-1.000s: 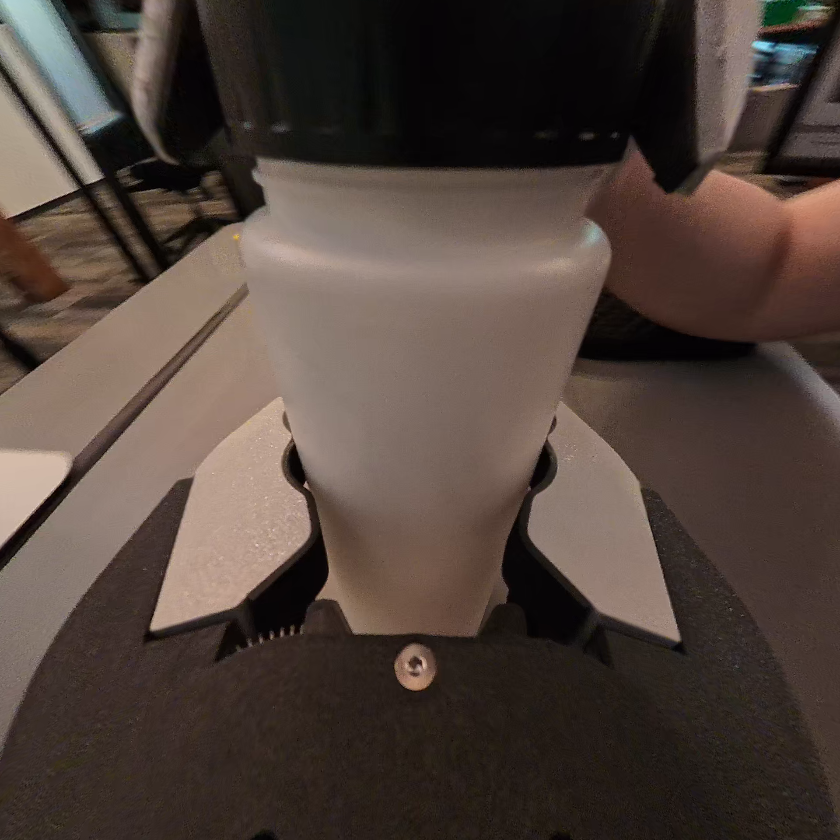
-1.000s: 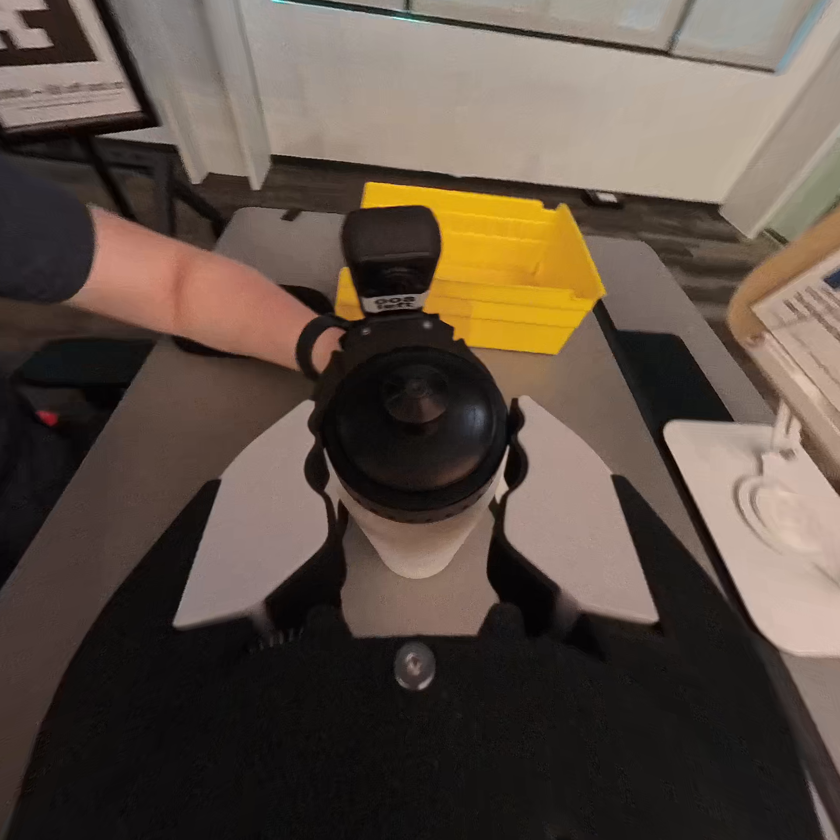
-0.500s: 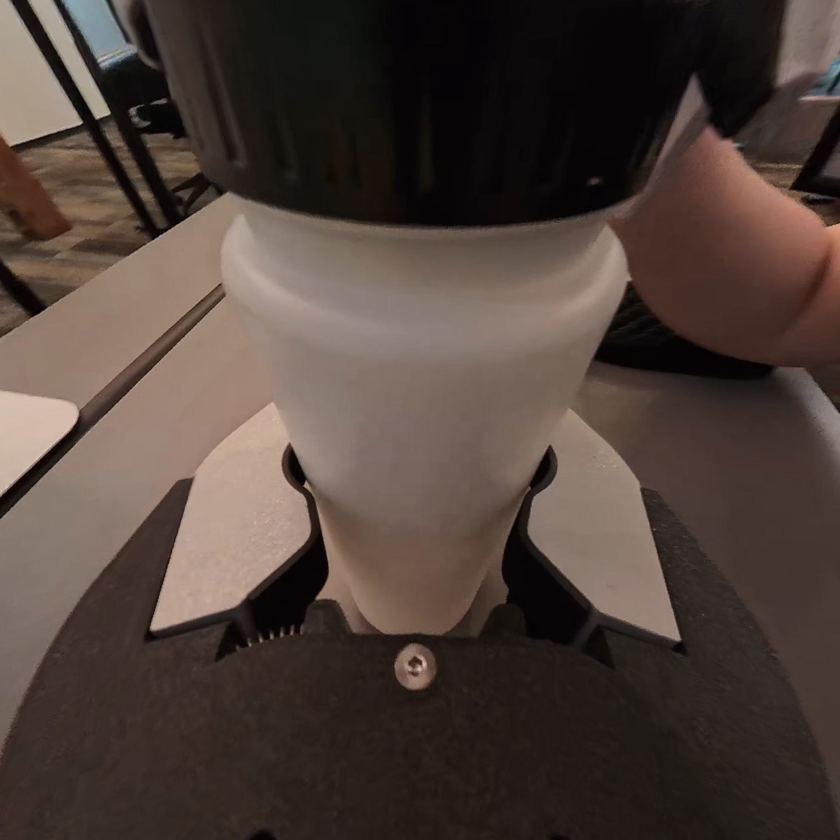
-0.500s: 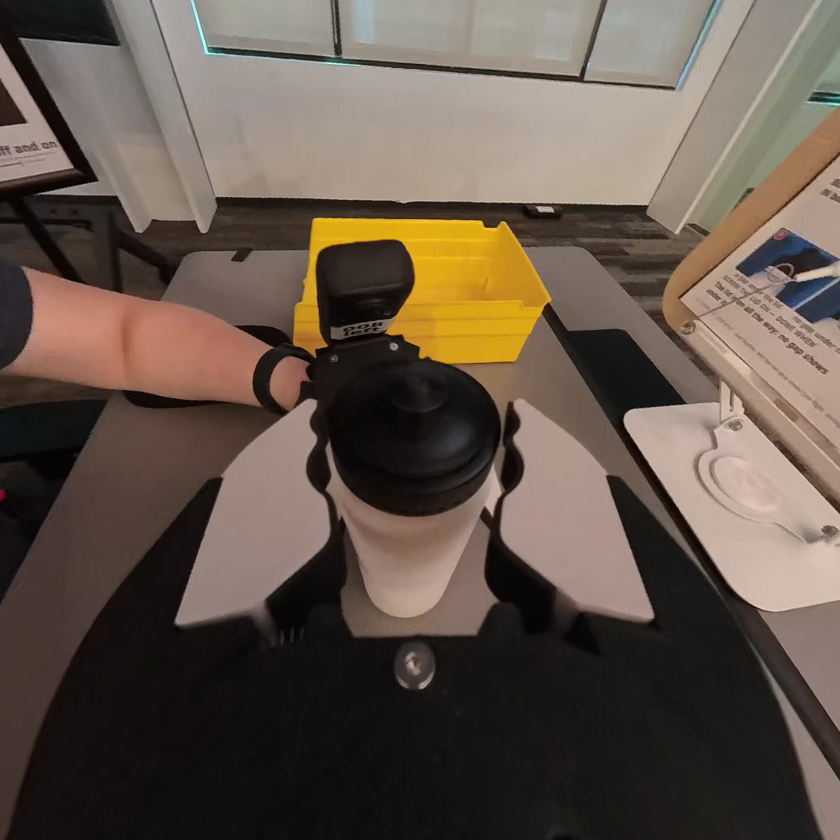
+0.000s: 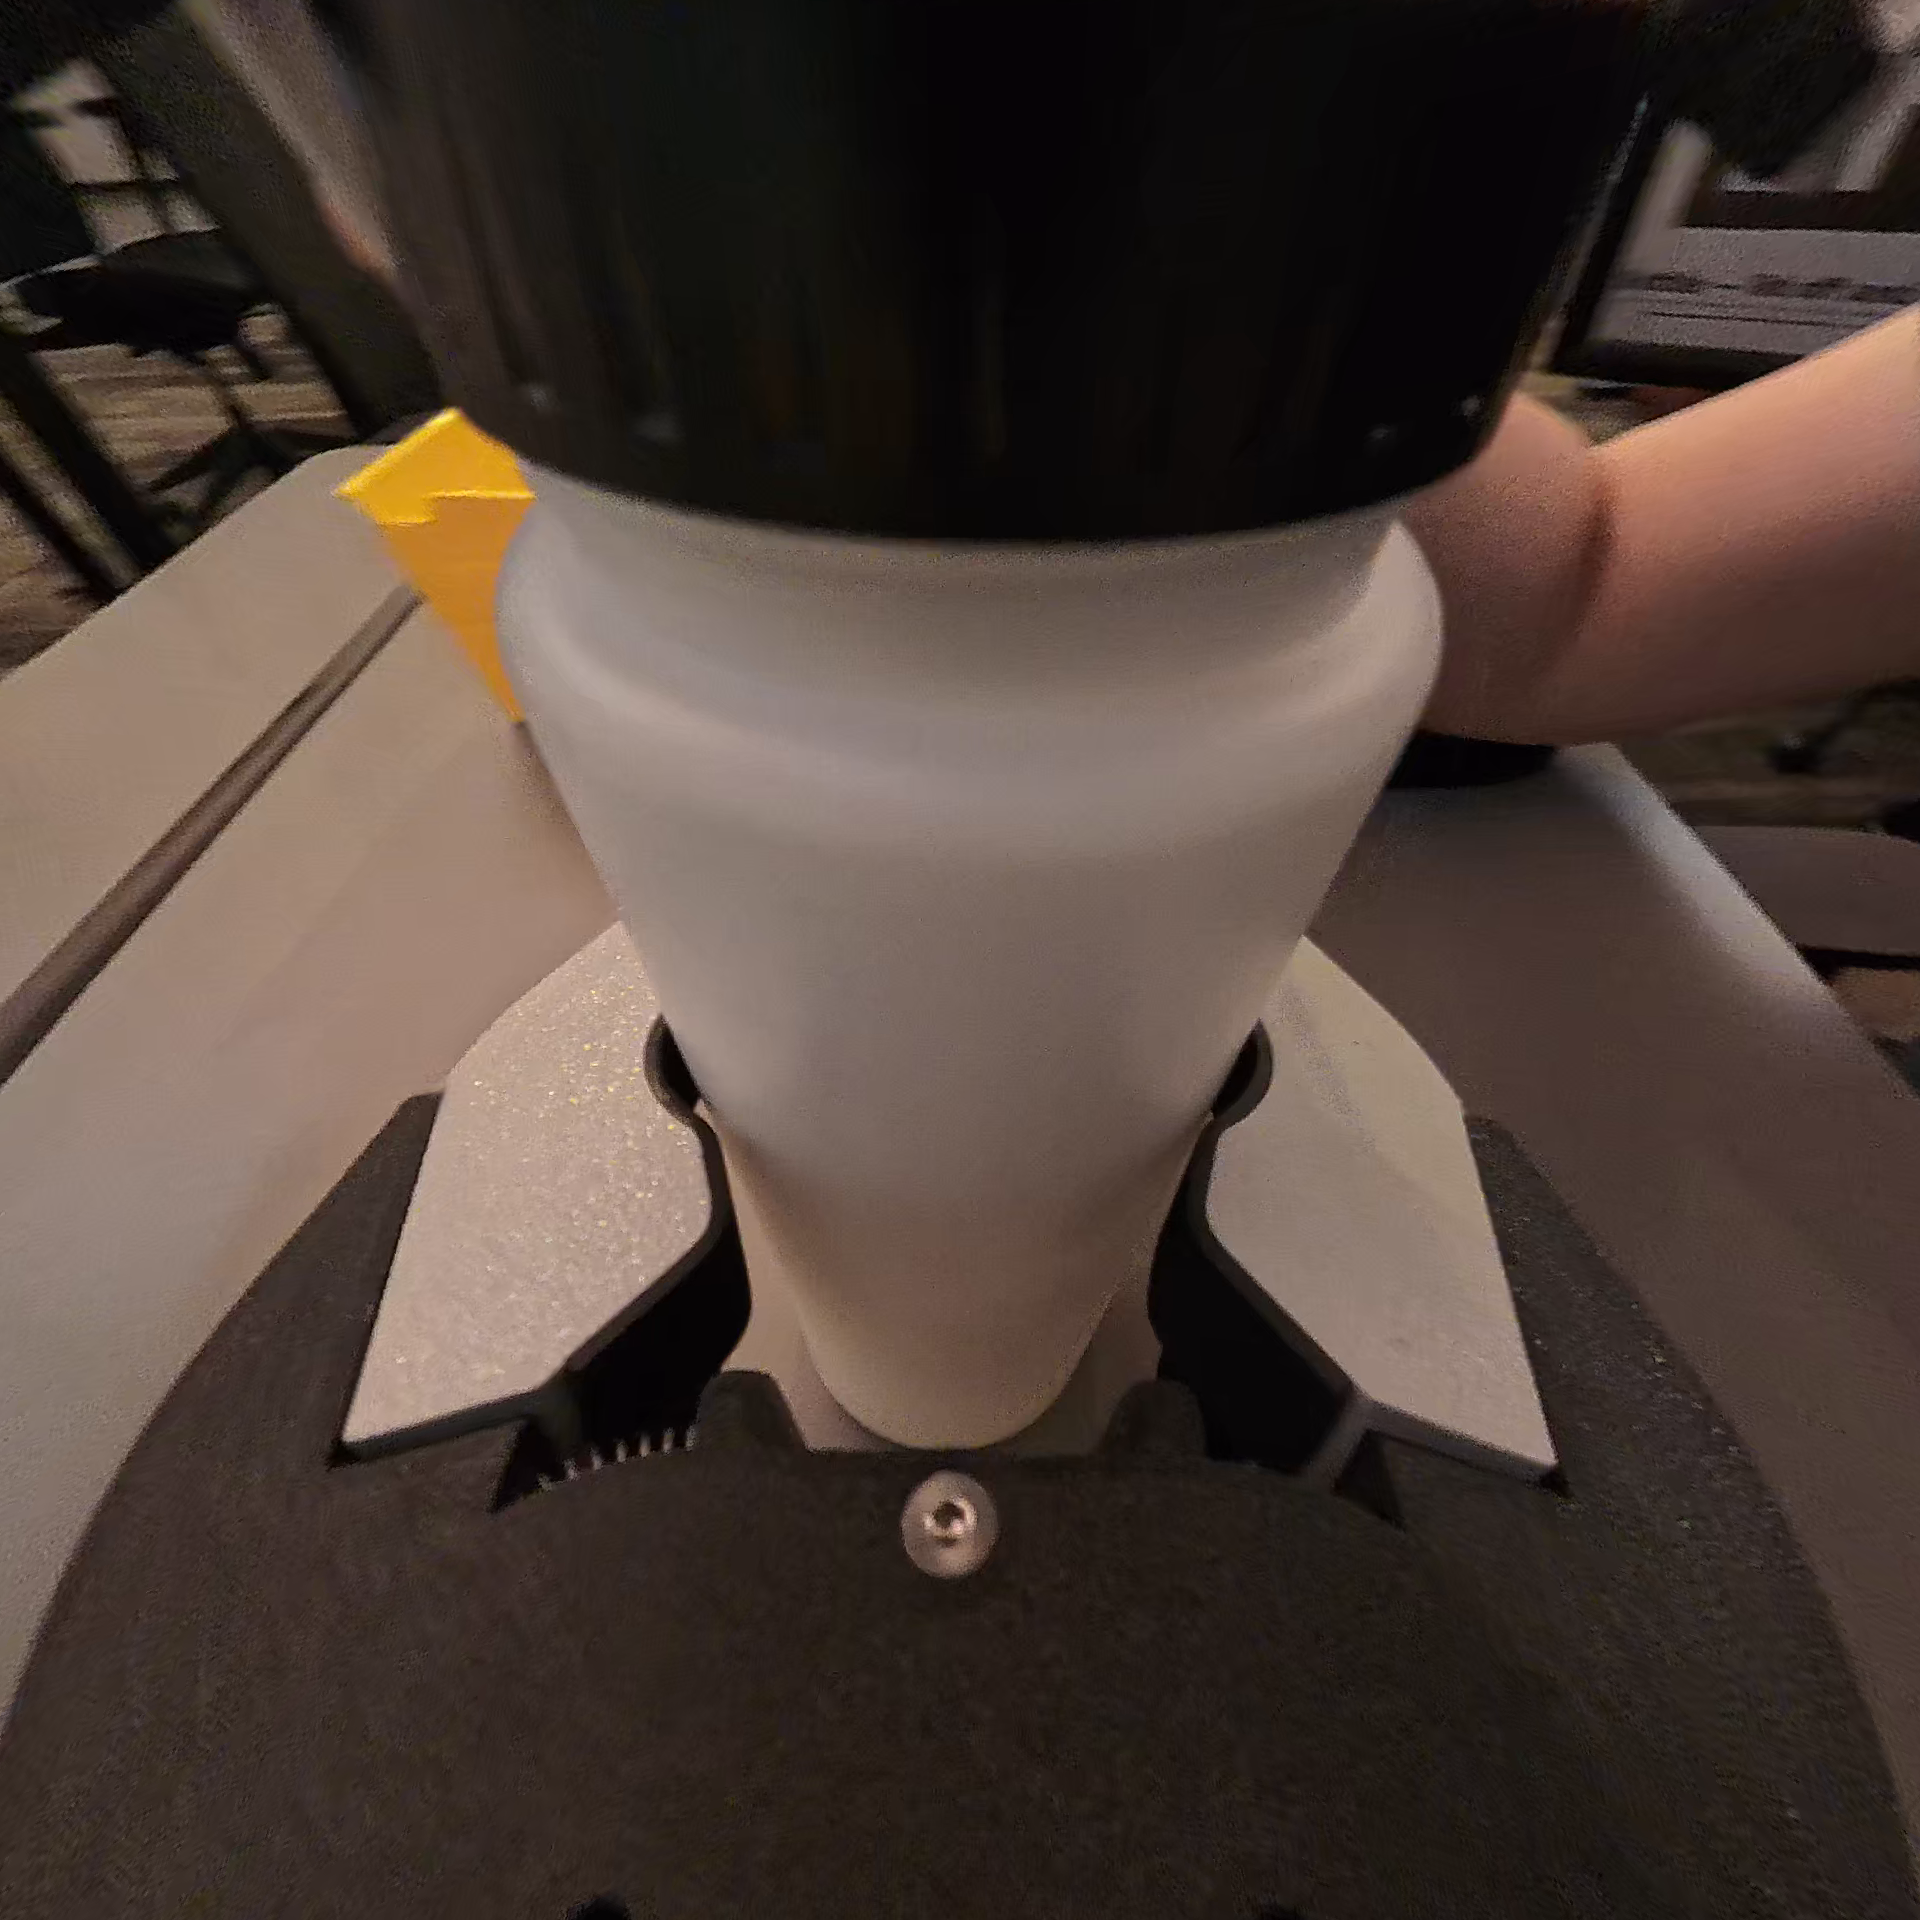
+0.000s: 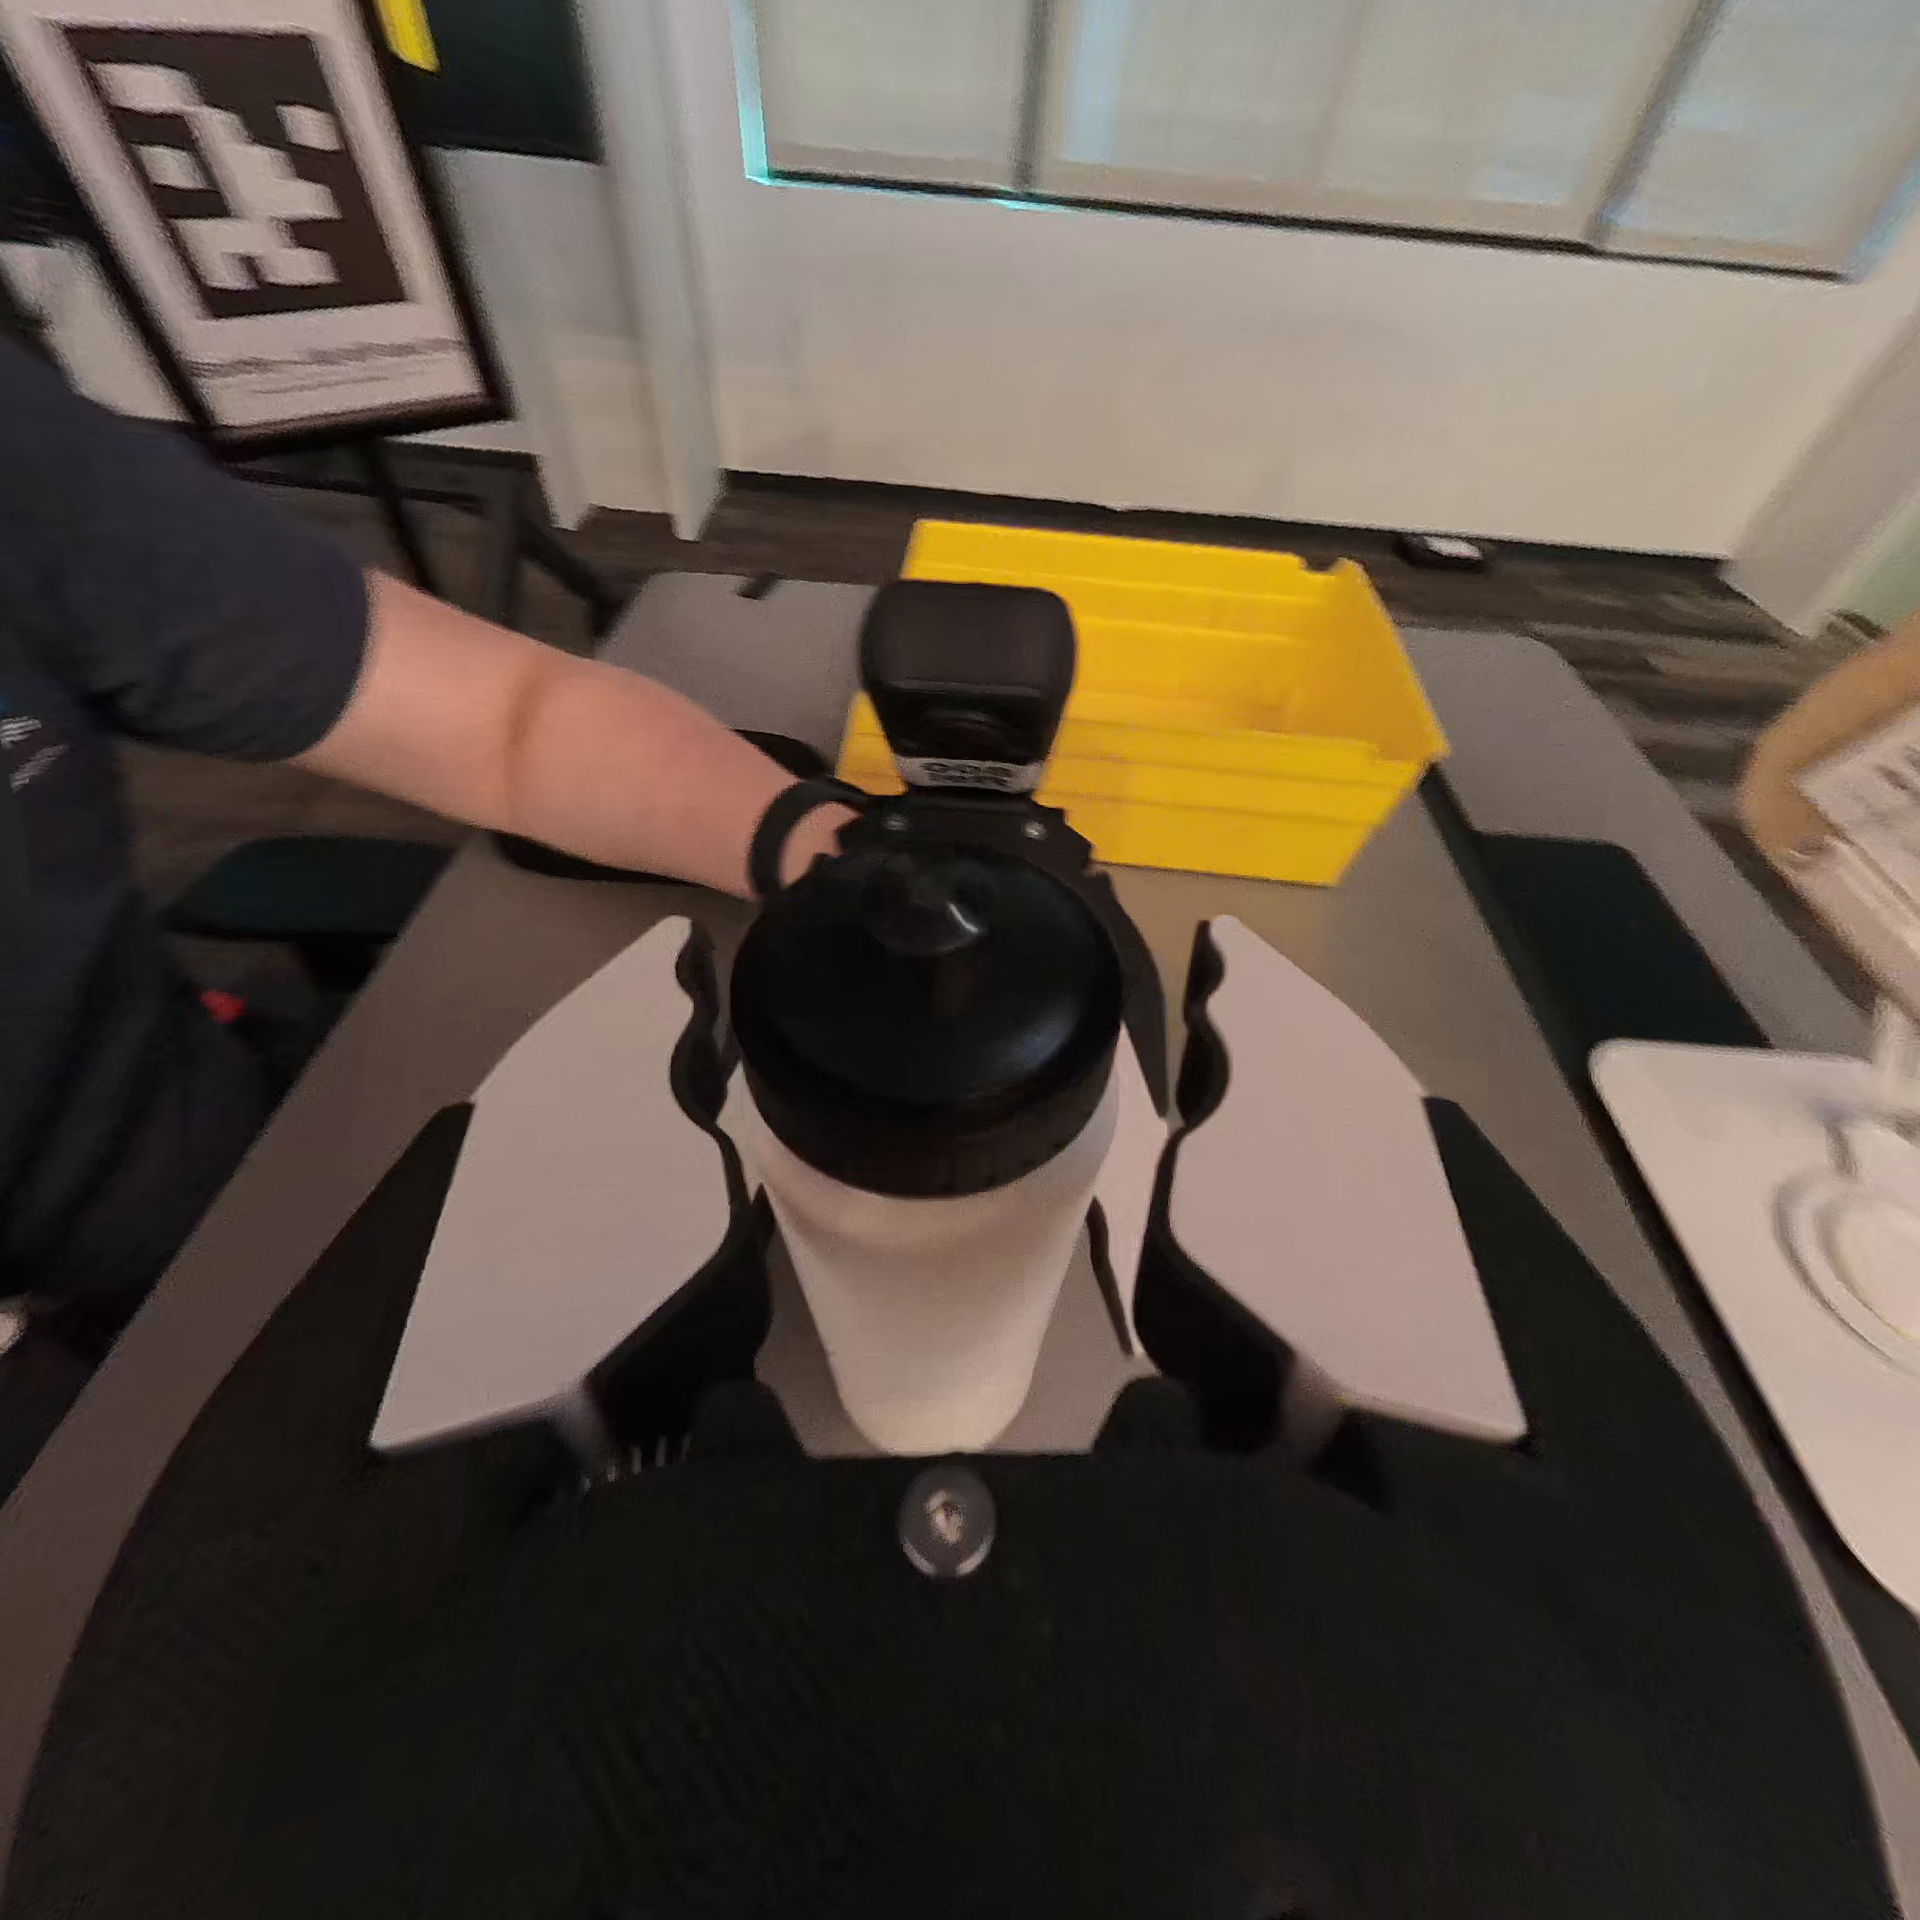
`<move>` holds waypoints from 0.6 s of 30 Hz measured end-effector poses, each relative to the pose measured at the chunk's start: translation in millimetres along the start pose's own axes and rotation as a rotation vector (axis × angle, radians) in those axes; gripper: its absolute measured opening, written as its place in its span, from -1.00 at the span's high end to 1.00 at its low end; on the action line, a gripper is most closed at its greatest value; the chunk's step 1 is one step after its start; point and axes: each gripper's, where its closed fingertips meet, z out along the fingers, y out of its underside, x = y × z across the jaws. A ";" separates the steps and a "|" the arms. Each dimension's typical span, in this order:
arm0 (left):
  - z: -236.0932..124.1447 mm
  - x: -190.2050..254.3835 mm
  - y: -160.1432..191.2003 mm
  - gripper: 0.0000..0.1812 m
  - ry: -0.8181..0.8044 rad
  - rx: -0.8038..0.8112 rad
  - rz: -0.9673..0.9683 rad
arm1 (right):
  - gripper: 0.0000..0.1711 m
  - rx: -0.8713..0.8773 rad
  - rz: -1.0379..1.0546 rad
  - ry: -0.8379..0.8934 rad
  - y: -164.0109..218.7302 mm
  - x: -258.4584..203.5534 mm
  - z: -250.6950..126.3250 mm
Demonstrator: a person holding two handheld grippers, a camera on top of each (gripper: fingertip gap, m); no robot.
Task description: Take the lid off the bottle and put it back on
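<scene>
- The white bottle (image 6: 925, 1299) stands upright on the grey bench (image 6: 1382, 935), right in the middle of both views.
- The black lid (image 6: 925, 1049) sits on top of the bottle. It looks level, and I see no gap under it.
- The left gripper (image 5: 961, 1174) holds the bottle low on its body. Its jaws pinch the white sides from 9 and 3 o'clock.
- The right gripper (image 6: 940, 1039) is up at the lid. Its jaws are spread a little: the one at 9 o'clock is touching or almost touching the lid, and the one at 3 o'clock stands clear of it. So it is not squeezing the lid.
- In the right view the left gripper shows behind the bottle at 12 o'clock, with an arm (image 6: 582, 758) coming in from 9 o'clock.
- A yellow bin (image 6: 1195, 727) rests farther back on the bench at 1 o'clock, well apart from the bottle.
- A white tray (image 6: 1714, 1299) lies at 3 o'clock, near the bench edge.
- I cannot tell from this whether the lid is not off yet, or is back on already.
- If it is not off yet, all of the job is left: grip, twist, lift, put back.
- If it is back on, the job is nearly done, and only letting go is left.
- The right view is a bit blurry, so the hand may be moving.
</scene>
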 end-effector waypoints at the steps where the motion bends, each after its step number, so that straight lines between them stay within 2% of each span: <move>1: -1.9 -7.7 0.4 -0.08 -0.040 -0.002 -0.011 | -0.02 -0.023 0.010 0.065 0.3 8.2 0.1; 5: -6.6 -26.0 2.1 -0.08 -0.142 -0.014 -0.041 | -0.01 -0.138 0.034 0.209 6.5 20.2 3.9; 8: -5.4 -23.3 3.3 -0.08 -0.127 -0.028 -0.035 | 0.11 -0.196 0.034 0.267 11.6 25.1 4.7; 11: -1.3 1.8 1.1 -0.08 0.010 -0.024 0.019 | 0.11 -0.196 -0.025 0.124 11.6 3.9 2.0; 15: 6.3 50.6 -1.8 -0.08 0.228 -0.048 0.104 | 0.10 -0.102 -0.201 -0.192 9.7 -48.3 -10.2; 18: 11.9 64.4 -1.7 -0.08 0.275 -0.060 0.114 | 0.10 -0.030 -0.221 -0.314 7.0 -66.0 -12.9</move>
